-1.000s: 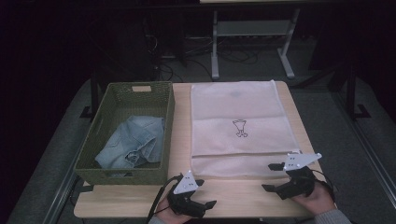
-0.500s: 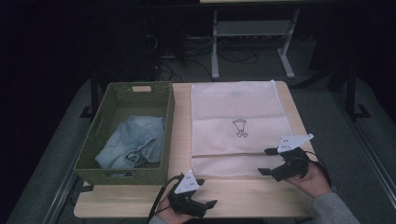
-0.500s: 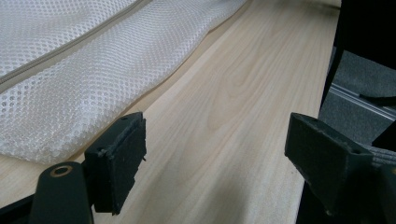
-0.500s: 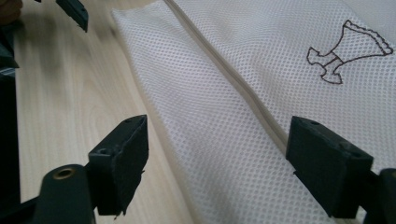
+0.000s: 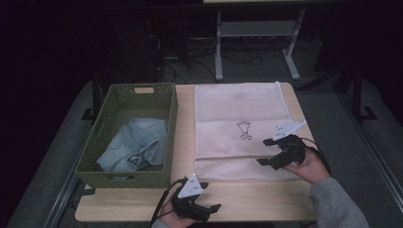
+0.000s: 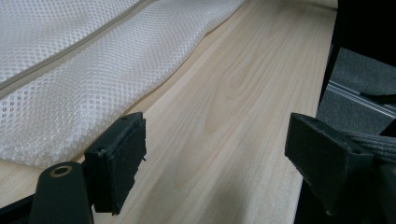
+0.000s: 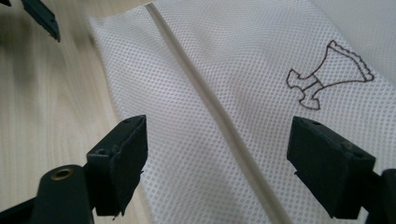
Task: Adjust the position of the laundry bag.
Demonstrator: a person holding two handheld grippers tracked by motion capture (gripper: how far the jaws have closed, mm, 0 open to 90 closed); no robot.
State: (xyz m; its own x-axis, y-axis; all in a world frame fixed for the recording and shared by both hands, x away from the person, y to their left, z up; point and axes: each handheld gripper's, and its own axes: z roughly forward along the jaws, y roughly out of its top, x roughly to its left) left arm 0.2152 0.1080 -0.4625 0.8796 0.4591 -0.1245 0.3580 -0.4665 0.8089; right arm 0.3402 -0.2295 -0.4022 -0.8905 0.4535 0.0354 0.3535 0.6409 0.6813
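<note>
A white mesh laundry bag lies flat on the wooden table, with a small dark drawing printed on it. My right gripper hovers open over the bag's near right part. In the right gripper view the zipper seam runs between the spread jaws of the right gripper, with the drawing to the right. My left gripper stands open near the front edge. The left gripper has bare wood between its jaws, and the bag's edge lies to the left.
A green woven basket stands on the table's left half with a crumpled denim garment inside. The table's right edge drops to dark floor. A metal table frame stands beyond the far edge.
My right gripper has moved forward and left from the table's front right corner to above the bag's near part. The left gripper has stayed almost still.
</note>
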